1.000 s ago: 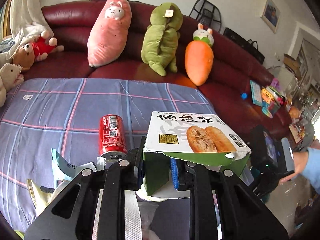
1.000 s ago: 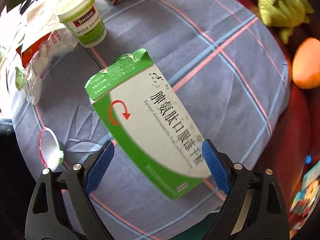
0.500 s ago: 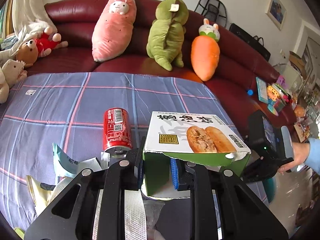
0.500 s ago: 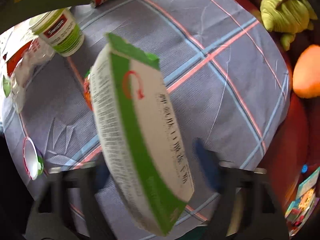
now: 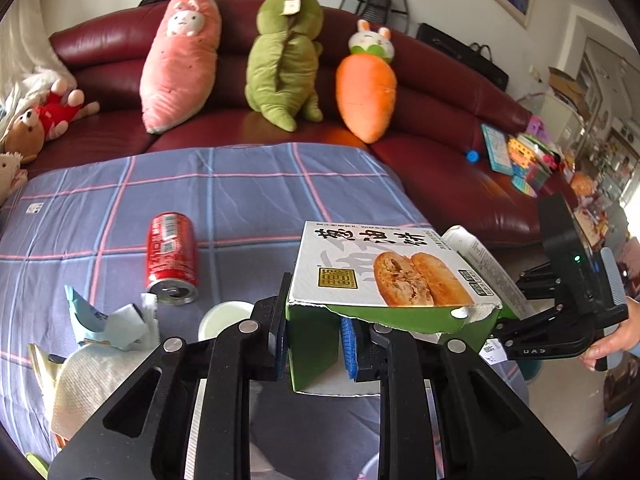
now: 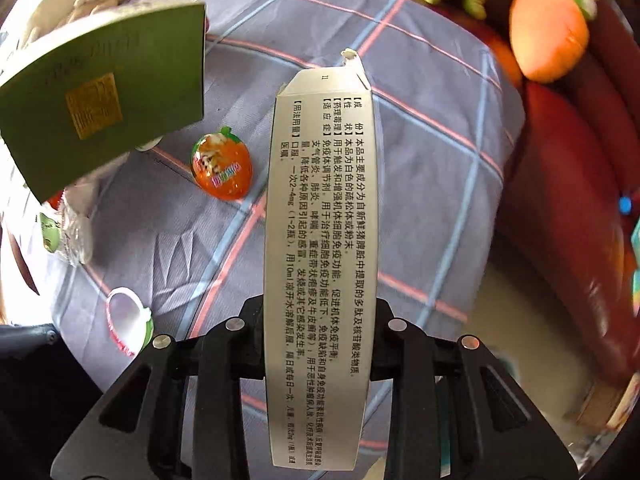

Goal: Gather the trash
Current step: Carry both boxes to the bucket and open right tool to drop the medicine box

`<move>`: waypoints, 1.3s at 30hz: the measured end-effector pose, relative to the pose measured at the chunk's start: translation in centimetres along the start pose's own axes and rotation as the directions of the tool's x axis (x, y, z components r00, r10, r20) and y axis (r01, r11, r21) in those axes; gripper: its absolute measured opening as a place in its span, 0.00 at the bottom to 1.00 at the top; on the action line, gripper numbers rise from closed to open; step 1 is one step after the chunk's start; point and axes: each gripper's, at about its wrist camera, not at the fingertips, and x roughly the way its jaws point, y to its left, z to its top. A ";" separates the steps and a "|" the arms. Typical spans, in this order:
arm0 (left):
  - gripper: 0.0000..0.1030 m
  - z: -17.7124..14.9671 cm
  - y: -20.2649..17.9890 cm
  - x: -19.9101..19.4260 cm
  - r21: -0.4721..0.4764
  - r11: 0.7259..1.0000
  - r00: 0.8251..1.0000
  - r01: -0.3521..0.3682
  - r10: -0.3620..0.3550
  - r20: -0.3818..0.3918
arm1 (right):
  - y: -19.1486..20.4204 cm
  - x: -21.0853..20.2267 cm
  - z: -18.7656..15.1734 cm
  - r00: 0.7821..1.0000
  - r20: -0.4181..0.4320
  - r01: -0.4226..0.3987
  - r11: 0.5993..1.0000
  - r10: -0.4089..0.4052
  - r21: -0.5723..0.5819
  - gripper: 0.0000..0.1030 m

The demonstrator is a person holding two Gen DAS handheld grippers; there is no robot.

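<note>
On the blue plaid cloth-covered table (image 5: pixel 240 184), listed left to right in the left wrist view: torn pale-blue and white paper wrappers (image 5: pixel 108 324) near the front edge; a red aluminium drink can (image 5: pixel 171 258) lying on its side, mouth toward the camera; a small white round cup (image 5: pixel 224 318) just beside the can.

Left gripper (image 5: pixel 316 340): fingers narrow, blue pads clamped on one green side flap of a torn green-and-white cardboard food box with a sandwich picture (image 5: pixel 392 276), held off the cloth.

Right gripper (image 6: pixel 319 344): fingers just closed in, now pressing both sides of a long white cardboard medicine box with black printed text (image 6: pixel 320 248), held edge-on above the table's right end. In the left wrist view this box shows behind the food box.

Below, in the right wrist view: a pink-rimmed white lid (image 6: pixel 128 320), an orange strawberry-shaped plastic jelly cup (image 6: pixel 222 168).

Behind the table: a dark-red leather sofa (image 5: pixel 440 128) bearing pink, green and orange plush toys.
</note>
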 end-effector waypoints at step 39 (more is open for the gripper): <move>0.21 -5.8 -28.5 10.8 0.349 0.900 0.943 0.263 -0.162 -0.292 | -19.4 -2.4 -27.3 0.988 0.121 -0.018 0.707 -0.096 0.707 0.68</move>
